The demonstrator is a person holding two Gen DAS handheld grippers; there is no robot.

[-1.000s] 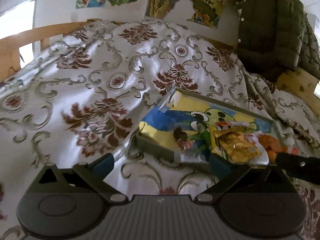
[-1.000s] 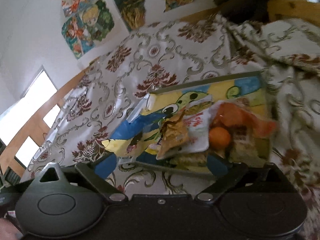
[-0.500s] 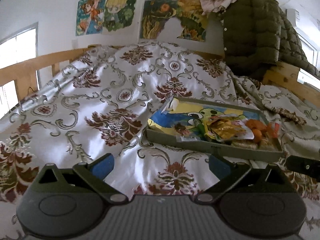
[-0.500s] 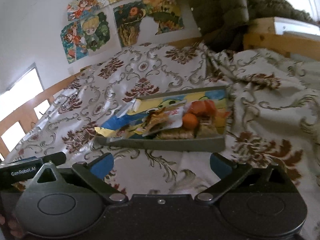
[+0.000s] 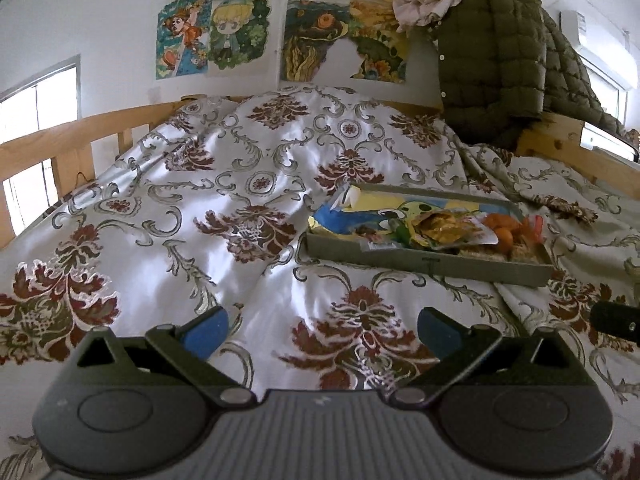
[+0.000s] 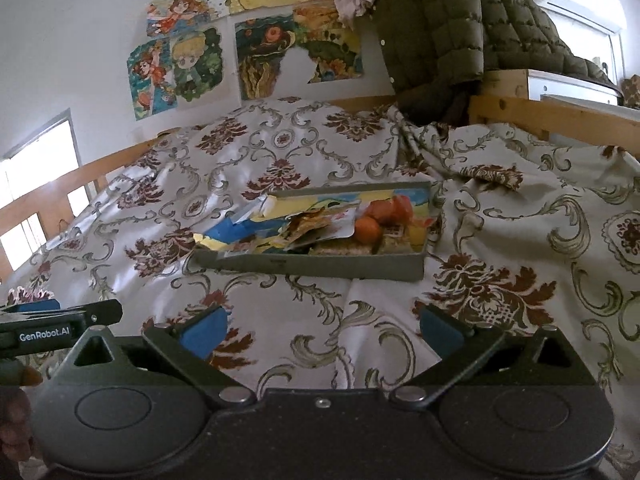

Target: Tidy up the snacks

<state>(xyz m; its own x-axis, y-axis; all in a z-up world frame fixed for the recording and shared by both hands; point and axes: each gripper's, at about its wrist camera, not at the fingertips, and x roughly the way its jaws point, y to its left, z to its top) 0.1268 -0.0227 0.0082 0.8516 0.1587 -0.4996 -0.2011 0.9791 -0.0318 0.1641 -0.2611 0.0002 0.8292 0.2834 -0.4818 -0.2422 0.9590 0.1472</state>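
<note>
Ahead of both empty, spread grippers, the snack tray (image 6: 316, 266) lies crosswise on the bed, squarely before the right gripper (image 6: 320, 330) and rightward of the left gripper (image 5: 322, 332).

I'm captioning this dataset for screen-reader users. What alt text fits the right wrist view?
A shallow grey tray of snacks, with oranges and crinkled packets, sits on a floral bedspread ahead of the open, empty right hand-held gripper. Cartoon posters and a green quilted jacket hang behind the bed.
</note>
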